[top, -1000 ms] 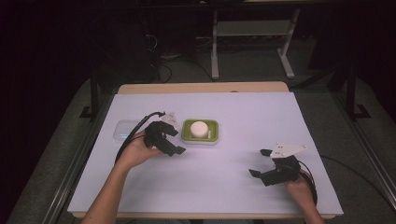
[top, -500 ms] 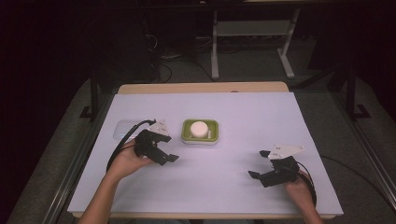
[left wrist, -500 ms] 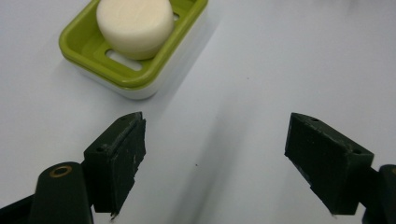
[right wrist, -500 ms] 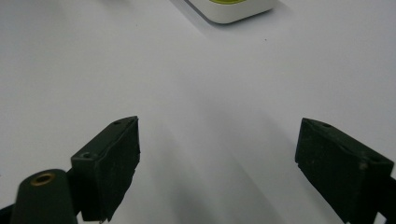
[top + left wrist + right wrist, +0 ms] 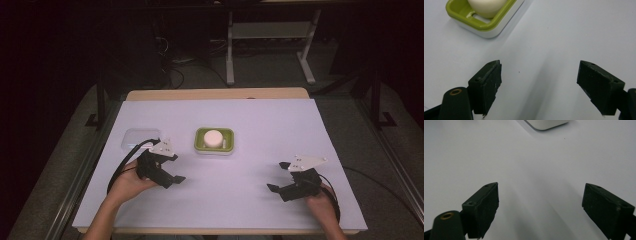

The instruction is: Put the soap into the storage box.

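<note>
Since the earlier frame we pulled the left claw [image 5: 172,170] back from the green dish [image 5: 214,141] toward the near left of the worktop [image 5: 260,125]; right claw [image 5: 280,177] stayed near right. Both claws were spread wide with nothing between them. Dish sat mid-worktop, a pale round soap [image 5: 213,137] in it. A clear lid [image 5: 137,138] lay left of it.
</note>
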Motion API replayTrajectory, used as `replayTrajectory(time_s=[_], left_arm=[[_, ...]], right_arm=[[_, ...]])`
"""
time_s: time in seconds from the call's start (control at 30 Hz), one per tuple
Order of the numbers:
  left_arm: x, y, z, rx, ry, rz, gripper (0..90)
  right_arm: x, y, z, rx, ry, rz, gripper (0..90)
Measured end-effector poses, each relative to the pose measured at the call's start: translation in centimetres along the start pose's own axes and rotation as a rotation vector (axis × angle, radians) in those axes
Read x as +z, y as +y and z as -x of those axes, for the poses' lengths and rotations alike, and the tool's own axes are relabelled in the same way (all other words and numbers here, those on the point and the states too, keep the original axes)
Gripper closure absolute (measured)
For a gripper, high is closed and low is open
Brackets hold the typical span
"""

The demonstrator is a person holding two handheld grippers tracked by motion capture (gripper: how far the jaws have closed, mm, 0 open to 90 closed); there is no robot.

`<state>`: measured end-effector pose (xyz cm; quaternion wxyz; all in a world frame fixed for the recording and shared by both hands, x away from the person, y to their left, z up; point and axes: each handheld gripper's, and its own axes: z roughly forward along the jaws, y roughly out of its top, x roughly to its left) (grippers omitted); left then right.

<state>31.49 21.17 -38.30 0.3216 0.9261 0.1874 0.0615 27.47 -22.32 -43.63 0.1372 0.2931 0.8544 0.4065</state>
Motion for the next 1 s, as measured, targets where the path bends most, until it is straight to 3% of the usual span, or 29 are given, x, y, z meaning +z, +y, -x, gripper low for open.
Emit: replayTrajectory(time_s=[0.53, 0.67, 0.73, 0.83, 0.87, 0.9, 1.0], left_arm=[[-0.5, -3.4, 1.1, -0.04, 0.012, 0.004, 18.8], [-0.4, -4.4, 1.7, -0.025, 0.014, 0.004, 19.1], [-0.5, -4.9, 2.0, -0.049, 0.021, 0.033, 19.0], [-0.4, -6.3, 2.4, -0.1, 0.026, 0.128, 19.3], [-0.3, -6.6, 2.6, -0.104, 0.032, 0.114, 20.4], [-0.4, -6.9, 2.7, -0.083, 0.051, 0.091, 19.5], [-0.5, -7.7, 2.9, -0.117, 0.06, 0.141, 19.0]], right_arm=[[0.1, -0.2, 0.2, 0.004, -0.011, -0.017, 13.2], [0.1, -0.2, 0.1, 0.006, -0.014, -0.02, 13.2], [0.2, -0.3, 0.1, 0.007, -0.013, -0.022, 13.2], [0.3, -0.3, 0.1, 0.003, -0.013, -0.026, 13.2], [0.3, -0.3, 0.1, -0.004, -0.012, -0.027, 13.2], [0.3, -0.3, 0.0, -0.005, -0.011, -0.027, 13.2], [0.2, -0.3, 0.0, -0.011, -0.008, -0.023, 13.2]])
